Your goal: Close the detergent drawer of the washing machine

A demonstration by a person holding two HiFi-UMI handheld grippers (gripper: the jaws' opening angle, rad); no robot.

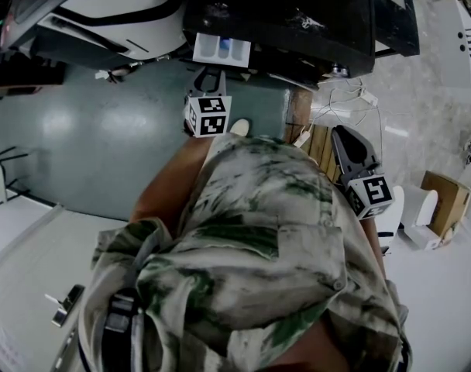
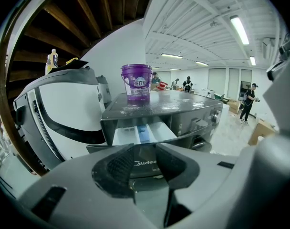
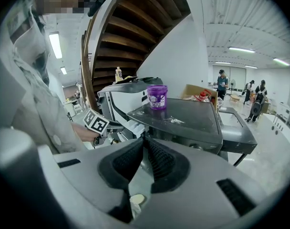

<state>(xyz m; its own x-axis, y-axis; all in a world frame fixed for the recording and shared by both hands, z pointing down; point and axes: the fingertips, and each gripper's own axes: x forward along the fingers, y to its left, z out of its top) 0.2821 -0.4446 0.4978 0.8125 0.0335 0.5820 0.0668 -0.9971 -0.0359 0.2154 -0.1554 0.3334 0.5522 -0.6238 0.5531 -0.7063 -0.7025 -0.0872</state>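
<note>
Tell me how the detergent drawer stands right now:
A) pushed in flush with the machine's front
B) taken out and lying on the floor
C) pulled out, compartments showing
C: the detergent drawer sticks out from the front of the washing machine, its white and blue compartments open to view, with the left gripper just in front of it and not touching it.
</note>
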